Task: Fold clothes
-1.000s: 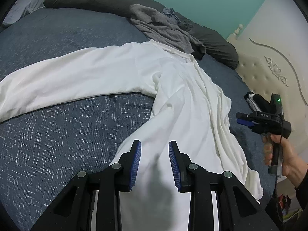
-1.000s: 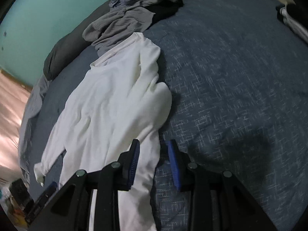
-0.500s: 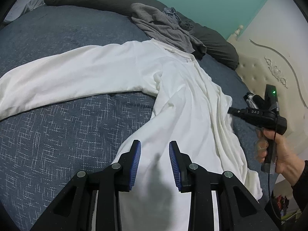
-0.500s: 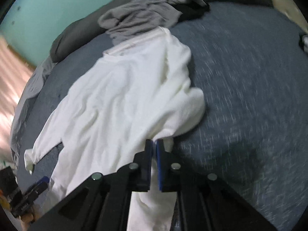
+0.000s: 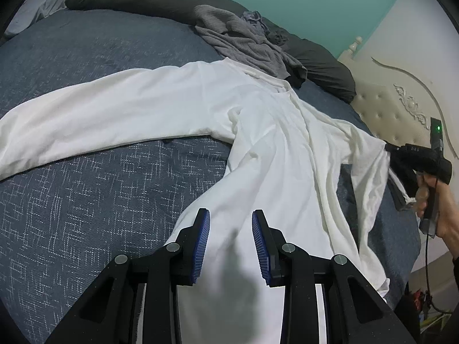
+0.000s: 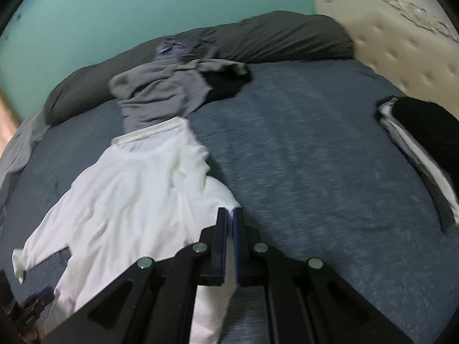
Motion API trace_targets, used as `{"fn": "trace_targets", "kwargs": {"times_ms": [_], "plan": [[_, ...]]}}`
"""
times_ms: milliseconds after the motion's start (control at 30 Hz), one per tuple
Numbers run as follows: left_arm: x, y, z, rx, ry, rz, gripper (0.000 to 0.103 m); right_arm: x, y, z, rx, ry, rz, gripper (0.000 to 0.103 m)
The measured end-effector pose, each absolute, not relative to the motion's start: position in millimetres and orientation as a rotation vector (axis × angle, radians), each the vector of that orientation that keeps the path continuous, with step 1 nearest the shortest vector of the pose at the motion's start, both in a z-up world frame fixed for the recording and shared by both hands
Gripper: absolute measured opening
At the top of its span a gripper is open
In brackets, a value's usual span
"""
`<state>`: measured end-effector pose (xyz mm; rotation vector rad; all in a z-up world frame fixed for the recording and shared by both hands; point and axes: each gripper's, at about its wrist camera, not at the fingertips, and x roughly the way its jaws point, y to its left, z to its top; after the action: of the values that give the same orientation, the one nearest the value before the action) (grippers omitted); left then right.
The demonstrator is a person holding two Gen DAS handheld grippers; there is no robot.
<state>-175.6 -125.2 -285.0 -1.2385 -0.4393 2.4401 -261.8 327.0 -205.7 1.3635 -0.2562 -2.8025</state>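
The left gripper [image 5: 231, 242] sits low, its two blue-padded fingers [image 5: 201, 243] spread well apart with nothing between them, pointing forward. The right gripper [image 6: 229, 239] has its fingers pressed nearly together, pinching a fold of white shirt [image 5: 266, 154] cloth. In the left wrist view it is raised at the right edge, held by a bare hand [image 5: 439, 206] wrapped around its handle, a dark sleeve at the wrist.

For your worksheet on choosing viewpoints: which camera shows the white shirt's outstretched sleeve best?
The left wrist view: the outstretched sleeve lies across the bed in full. The right wrist view, blurred, shows only its cuff end.
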Motion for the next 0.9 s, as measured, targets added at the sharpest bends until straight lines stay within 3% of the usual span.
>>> {"fn": "trace_targets", "kwargs": {"times_ms": [333, 433, 500, 567, 633, 667, 800, 900], "plan": [[-177, -124, -287, -1.247, -0.428, 2.444, 0.033, -256, 359, -236, 1.569, -0.348, -2.826, 0.007], [-177, -123, -287, -1.245, -0.429, 2.444, 0.033, -242, 354, -232, 1.591, -0.215, -2.849, 0.008], [-177, -123, -286, -1.244, -0.433, 2.442, 0.033, -229, 343, -230, 1.581, -0.22, -2.749, 0.01], [-176, -123, -287, -1.245, -0.434, 2.442, 0.033, -213, 327, -234, 1.596, -0.227, -2.603, 0.017], [-176, -122, -287, -1.246, -0.432, 2.442, 0.033, -197, 307, -244, 1.641, -0.202, -2.466, 0.038], [-176, -121, -286, -1.245, -0.431, 2.442, 0.033, -189, 299, -248, 1.658, -0.187, -2.417, 0.044], [-173, -120, -286, -1.241, -0.432, 2.441, 0.033, -163, 277, -264, 1.717, -0.147, -2.308, 0.044], [-172, -121, -288, -1.247, -0.451, 2.431, 0.034, -155, 277, -271, 1.735, -0.222, -2.286, 0.044]]}}
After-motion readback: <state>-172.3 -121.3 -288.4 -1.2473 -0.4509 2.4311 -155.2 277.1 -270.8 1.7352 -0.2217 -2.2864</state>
